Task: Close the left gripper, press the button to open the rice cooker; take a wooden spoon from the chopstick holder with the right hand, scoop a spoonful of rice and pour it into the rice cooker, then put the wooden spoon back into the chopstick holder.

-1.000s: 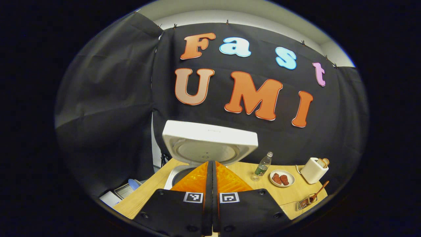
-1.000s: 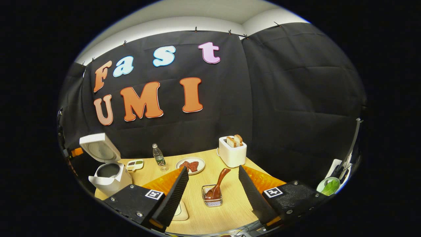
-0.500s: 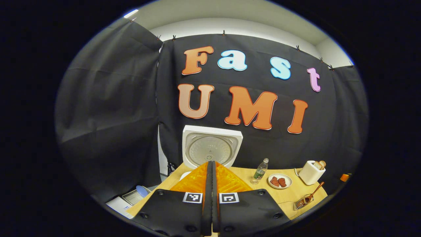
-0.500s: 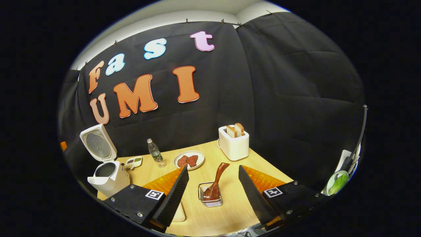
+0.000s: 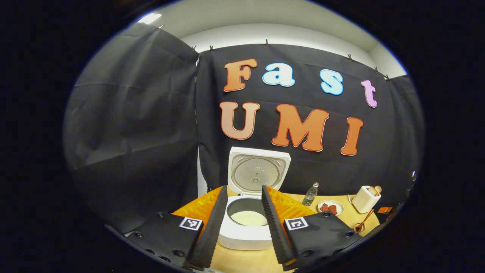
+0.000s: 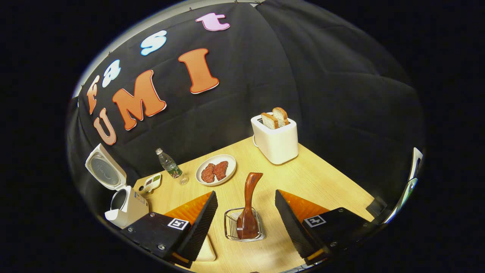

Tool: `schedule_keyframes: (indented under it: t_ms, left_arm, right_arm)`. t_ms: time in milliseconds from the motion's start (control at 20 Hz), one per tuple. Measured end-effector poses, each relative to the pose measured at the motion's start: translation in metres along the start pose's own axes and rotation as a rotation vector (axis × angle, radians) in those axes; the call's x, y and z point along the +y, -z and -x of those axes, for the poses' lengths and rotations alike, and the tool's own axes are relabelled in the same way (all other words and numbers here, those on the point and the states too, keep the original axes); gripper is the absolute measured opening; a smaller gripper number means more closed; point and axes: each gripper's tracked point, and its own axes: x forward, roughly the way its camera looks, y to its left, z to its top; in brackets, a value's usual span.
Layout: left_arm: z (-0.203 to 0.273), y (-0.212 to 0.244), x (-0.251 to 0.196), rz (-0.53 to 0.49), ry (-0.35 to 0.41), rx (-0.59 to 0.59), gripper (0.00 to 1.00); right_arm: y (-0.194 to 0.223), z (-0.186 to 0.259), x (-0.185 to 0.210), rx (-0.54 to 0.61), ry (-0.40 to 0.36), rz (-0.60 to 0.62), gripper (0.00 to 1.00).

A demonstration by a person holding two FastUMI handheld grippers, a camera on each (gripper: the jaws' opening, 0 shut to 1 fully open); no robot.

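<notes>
In the left gripper view, the left gripper (image 5: 242, 223) hangs with its fingers spread apart, holding nothing, and between them stands the white square rice cooker (image 5: 246, 227) on the pale wooden table (image 5: 242, 261); its lid (image 5: 258, 171) is raised upright and white rice lies in the dark inner pot. In the right gripper view the same cooker sits at the table's far left corner, then a small clear plastic bottle (image 6: 169, 166), a round white plate with two reddish pieces of meat (image 6: 216, 169), and a white toaster with two slices of bread (image 6: 276, 138). The right gripper (image 6: 246, 212) is likewise released, its fingers either side of the wire chopstick holder (image 6: 244, 229), in which the dark brown wooden spoon (image 6: 248, 204) stands bowl-down, handle up, untouched.
</notes>
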Motion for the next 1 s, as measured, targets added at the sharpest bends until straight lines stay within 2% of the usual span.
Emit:
schedule_keyframes:
  t_ms: [150,250,300,500,550,650,800,950,1000]
  left_arm:
    - [0.009,-0.002,0.015,0.020,-0.053,-0.015,0.64]
    - [0.014,-0.004,0.023,0.024,-0.083,-0.028,0.86]
    - [0.018,-0.006,0.026,0.024,-0.097,-0.033,0.89]
    - [0.026,-0.005,0.040,0.019,-0.151,-0.042,0.89]
    - [0.030,-0.005,0.040,0.016,-0.156,-0.042,0.89]
    - [0.035,-0.003,0.050,0.004,-0.191,-0.042,1.00]
    - [0.041,-0.004,0.056,-0.004,-0.221,-0.046,1.00]
    - [0.047,-0.005,0.061,-0.004,-0.240,-0.052,1.00]
    - [0.047,-0.005,0.061,-0.003,-0.243,-0.053,1.00]
  right_arm:
    - [0.007,-0.029,-0.009,0.055,0.018,-0.024,0.95]
    - [0.010,-0.045,-0.010,0.085,0.016,-0.053,0.95]
    - [0.014,-0.050,-0.011,0.100,0.014,-0.063,0.95]
    - [0.022,-0.074,-0.011,0.148,0.006,-0.063,0.93]
    - [0.023,-0.079,-0.010,0.158,0.004,-0.061,0.88]
    - [0.024,-0.087,-0.010,0.173,0.005,-0.065,0.80]
    - [0.025,-0.098,-0.010,0.190,0.001,-0.082,0.68]
    - [0.026,-0.103,-0.010,0.197,0.004,-0.100,0.51]
    - [0.026,-0.102,-0.008,0.201,-0.008,-0.100,0.49]
